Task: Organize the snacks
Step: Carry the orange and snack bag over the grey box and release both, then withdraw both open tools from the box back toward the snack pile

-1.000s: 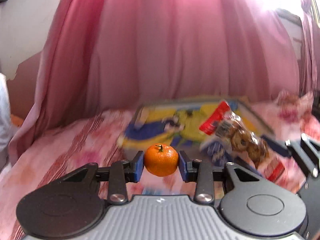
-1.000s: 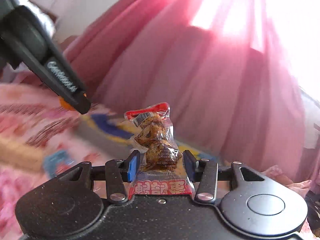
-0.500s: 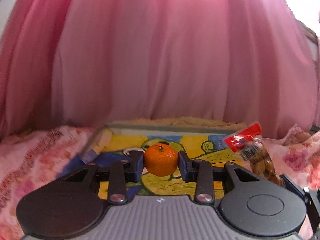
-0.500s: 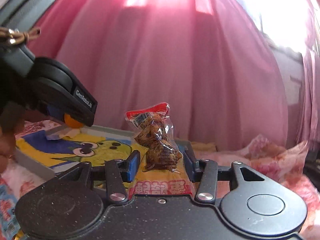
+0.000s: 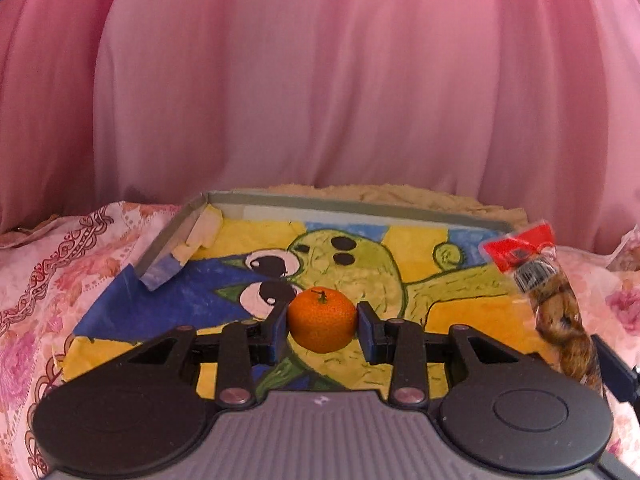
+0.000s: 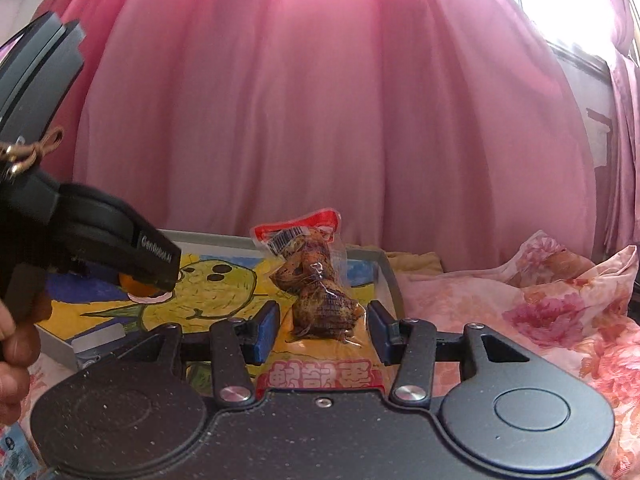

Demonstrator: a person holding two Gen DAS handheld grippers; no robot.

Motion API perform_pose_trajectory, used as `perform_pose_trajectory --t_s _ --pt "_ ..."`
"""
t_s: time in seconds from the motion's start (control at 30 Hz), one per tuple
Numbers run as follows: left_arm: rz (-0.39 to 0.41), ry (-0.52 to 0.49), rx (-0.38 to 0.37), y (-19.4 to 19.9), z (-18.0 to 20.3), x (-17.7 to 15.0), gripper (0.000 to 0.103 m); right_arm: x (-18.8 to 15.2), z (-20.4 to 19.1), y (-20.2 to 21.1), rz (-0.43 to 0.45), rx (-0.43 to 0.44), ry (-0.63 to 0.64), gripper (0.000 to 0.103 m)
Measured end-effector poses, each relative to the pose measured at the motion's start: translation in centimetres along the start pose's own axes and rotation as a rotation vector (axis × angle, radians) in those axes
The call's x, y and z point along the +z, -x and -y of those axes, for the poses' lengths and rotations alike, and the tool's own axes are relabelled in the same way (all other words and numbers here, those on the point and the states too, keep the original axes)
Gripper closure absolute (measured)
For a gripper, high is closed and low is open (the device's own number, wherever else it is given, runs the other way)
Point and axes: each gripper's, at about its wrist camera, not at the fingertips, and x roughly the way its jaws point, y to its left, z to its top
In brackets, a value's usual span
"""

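A small orange mandarin (image 5: 322, 320) hangs above a shallow grey-rimmed tray (image 5: 352, 206) whose floor bears a yellow, green and blue cartoon painting. My left gripper (image 5: 322, 334) is shut on the mandarin, blue pads on both its sides. A clear snack packet (image 6: 316, 280) with a red top and brown pieces stands upright in my right gripper (image 6: 322, 334), which is shut on it over the tray's right end (image 6: 390, 280). The packet (image 5: 552, 300) shows at the right of the left wrist view. The left gripper (image 6: 120, 248) and mandarin (image 6: 138, 286) show at left.
A pink curtain (image 5: 320, 80) hangs close behind the tray. Floral pink bedding (image 6: 540, 312) lies around it, with beige fabric (image 5: 380, 192) at the back. A hand (image 6: 12, 344) holds the left gripper. A small blue packet (image 6: 16, 452) lies at the lower left.
Both grippers have swung round to face the tray and moved in over it, each keeping its item. The tray now lies straight ahead and nearer.
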Motion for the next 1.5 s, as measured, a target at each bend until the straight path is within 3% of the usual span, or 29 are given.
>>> perform_pose_trajectory --t_s 0.47,0.63,0.67,0.8,1.1,1.23,1.5 --pt "-0.043 0.013 -0.001 -1.0 -0.5 -0.3 0.063 0.0 0.3 -1.6 -0.052 0.007 -0.017 0.05" --pt "-0.069 0.015 -0.02 -1.2 -0.5 -0.1 0.062 -0.3 0.2 -1.8 -0.053 0.004 -0.018 0.042" --pt "-0.064 0.012 -0.016 -1.1 -0.5 -0.1 0.06 -0.3 0.3 -1.8 -0.053 0.009 -0.022 0.038" --pt "-0.016 0.033 -0.017 0.1 -0.9 0.4 0.031 0.0 0.7 -1.5 -0.04 0.003 -0.029 0.024" --pt "0.102 0.075 -0.025 4.9 -2.6 1.2 0.005 1.9 1.1 2.7 0.075 -0.02 -0.038 0.001" --pt "0.17 0.081 -0.019 7.9 -3.2 0.9 0.001 2.8 1.0 5.8 0.154 -0.037 -0.019 0.001" --pt "0.274 0.108 -0.011 13.9 -4.8 -0.3 0.001 3.5 0.4 12.2 0.215 -0.035 -0.007 0.001"
